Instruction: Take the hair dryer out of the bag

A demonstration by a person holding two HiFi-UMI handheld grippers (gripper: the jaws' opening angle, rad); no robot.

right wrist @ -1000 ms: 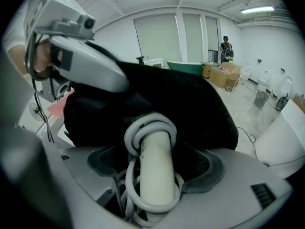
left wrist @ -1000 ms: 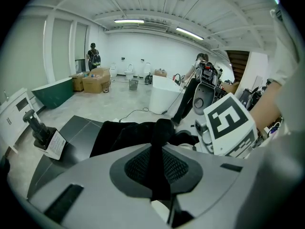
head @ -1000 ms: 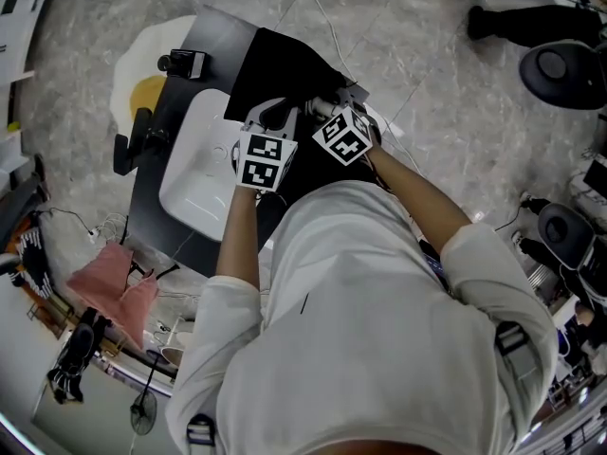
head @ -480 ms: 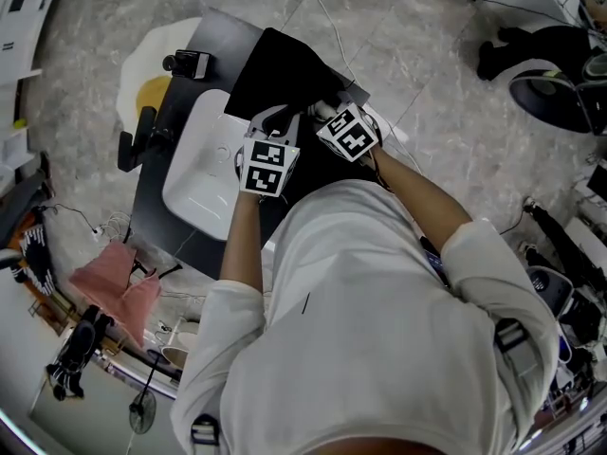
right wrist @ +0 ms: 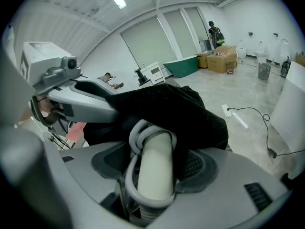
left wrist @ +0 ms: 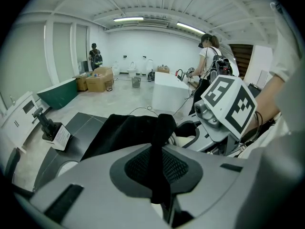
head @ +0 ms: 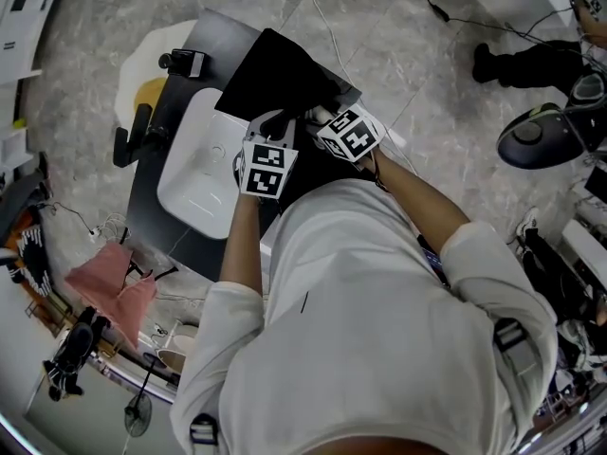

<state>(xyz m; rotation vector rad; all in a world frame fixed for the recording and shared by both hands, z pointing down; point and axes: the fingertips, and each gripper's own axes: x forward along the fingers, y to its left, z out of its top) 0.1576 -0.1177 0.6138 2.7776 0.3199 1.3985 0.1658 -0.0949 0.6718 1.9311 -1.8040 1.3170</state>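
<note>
Left claw (left wrist: 159, 173): nearly shut, pinching thin fold of black cloth bag (left wrist: 126, 132). Right claw (right wrist: 153, 187): jaws just been closing, now clamped on hair dryer (right wrist: 157, 159). Dryer handle smooth, cream, cylindrical, with grey rubbery cord (right wrist: 136, 136) looped round it. Rest of dryer runs under soft matte bag cloth. Bag lies on dark flat surface (head: 204, 45), beside glossy white rounded basin (head: 194, 173).

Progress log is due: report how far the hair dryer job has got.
Done: the left gripper is shut on a fold of the black bag. In hand: the right gripper has just been closing its jaws on the hair dryer, its cream handle and wound grey cord showing at the bag's mouth. Left: the rest of the dryer is hidden under the cloth, so it is not yet drawn out.
</note>
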